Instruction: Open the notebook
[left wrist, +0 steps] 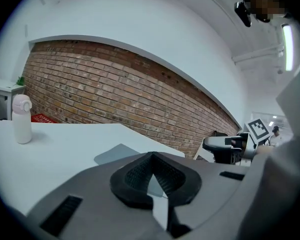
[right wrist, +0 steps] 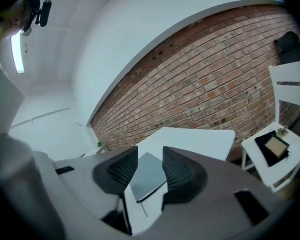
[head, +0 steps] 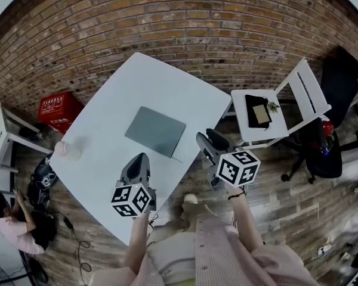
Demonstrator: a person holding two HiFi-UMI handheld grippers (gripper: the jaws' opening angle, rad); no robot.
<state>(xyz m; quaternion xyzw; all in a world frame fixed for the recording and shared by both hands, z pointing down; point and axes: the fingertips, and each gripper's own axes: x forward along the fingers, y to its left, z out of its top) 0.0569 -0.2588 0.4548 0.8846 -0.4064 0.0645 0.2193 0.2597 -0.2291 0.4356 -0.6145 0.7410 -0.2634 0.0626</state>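
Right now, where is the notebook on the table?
In the head view the grey notebook lies closed near the middle of the white table, just ahead of the left tongs, with the white bottle off to its left.

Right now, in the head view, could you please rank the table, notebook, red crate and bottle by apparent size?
1. Table
2. Notebook
3. Red crate; it sits lower, on the floor, so its true size is unsure.
4. Bottle
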